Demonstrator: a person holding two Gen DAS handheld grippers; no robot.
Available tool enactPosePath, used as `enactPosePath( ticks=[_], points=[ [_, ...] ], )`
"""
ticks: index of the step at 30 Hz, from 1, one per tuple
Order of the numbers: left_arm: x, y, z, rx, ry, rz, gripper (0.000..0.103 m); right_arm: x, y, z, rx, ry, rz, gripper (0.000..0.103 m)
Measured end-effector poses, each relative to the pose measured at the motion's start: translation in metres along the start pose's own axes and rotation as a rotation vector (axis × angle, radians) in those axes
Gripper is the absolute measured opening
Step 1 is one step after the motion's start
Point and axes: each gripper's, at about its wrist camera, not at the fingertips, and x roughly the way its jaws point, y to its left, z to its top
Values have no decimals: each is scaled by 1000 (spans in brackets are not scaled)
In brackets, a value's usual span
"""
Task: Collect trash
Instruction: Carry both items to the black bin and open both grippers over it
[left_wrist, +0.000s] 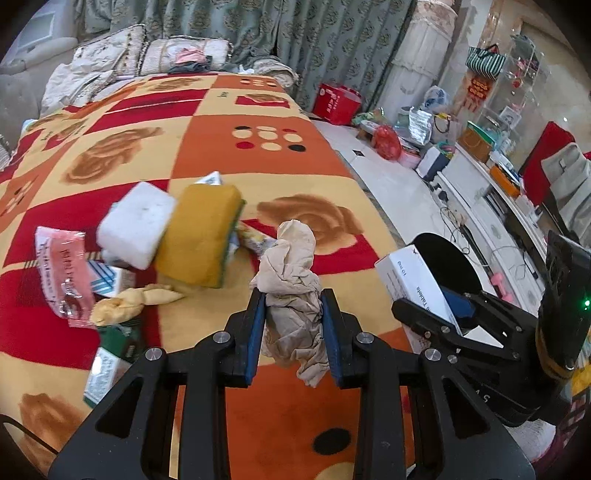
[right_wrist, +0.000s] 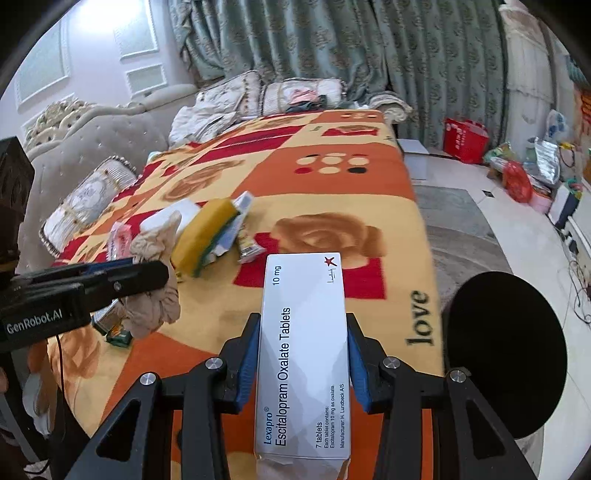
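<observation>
The left gripper (left_wrist: 294, 306) had its jaws clamped on a crumpled beige tissue (left_wrist: 291, 280), which it held above the patterned blanket (left_wrist: 258, 166) covering the bed. From the right wrist view that same wad (right_wrist: 155, 299) hung from the left gripper (right_wrist: 147, 277) at the left of the frame.

The right gripper (right_wrist: 301, 354) had its jaws closed on a white Lexapro tablet box (right_wrist: 303, 354), gripped by its long sides with the printed face up and the far end sticking out past the fingertips. In the left wrist view the box (left_wrist: 410, 280) showed at the right, held just in front of a round black bin (left_wrist: 450, 266) beside the bed; the right wrist view put the bin (right_wrist: 506, 350) to the right of the box, off the blanket's edge.

More litter lay on the blanket beyond the grippers: a yellow sponge (left_wrist: 201, 236) with a green scouring side leaning against a white foam block (left_wrist: 135, 225), a pink plastic wrapper (left_wrist: 64, 273) to the left, a crumpled yellow tissue (left_wrist: 129, 299) near it, a squeezed tube (right_wrist: 249, 243) just right of the sponge, and small cartons (left_wrist: 107, 365) at the near left.
</observation>
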Motion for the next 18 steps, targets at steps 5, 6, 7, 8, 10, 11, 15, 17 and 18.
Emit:
enactPosePath(
  ticks=[5,6,7,8,10,11,15,17,18],
  points=[
    [10,-18,5,16,8,-23,27,-8,-22,0,36,-16,-30,41],
    [13,-21,5,20,11,-27,27,-10,-27,0,45,-21,-39,41],
    [15,-25,6,25,15,-30,27,-12,-32,1,52,-23,-47,41],
    [18,-28,7,29,17,-35,27,-13,-37,0,60,-24,-53,41],
    [22,-36,8,36,23,-45,27,-16,-47,0,76,-26,-66,41],
    [25,-40,9,38,26,-51,27,-17,-52,0,84,-27,-73,41],
    [33,-51,11,47,33,-69,27,-21,-70,-3,111,-24,-98,41],
    [36,-57,12,55,36,-75,27,-23,-77,-5,124,-23,-105,41],
    [37,-60,13,58,38,-78,27,-23,-81,-6,130,-22,-108,41]
  ],
)
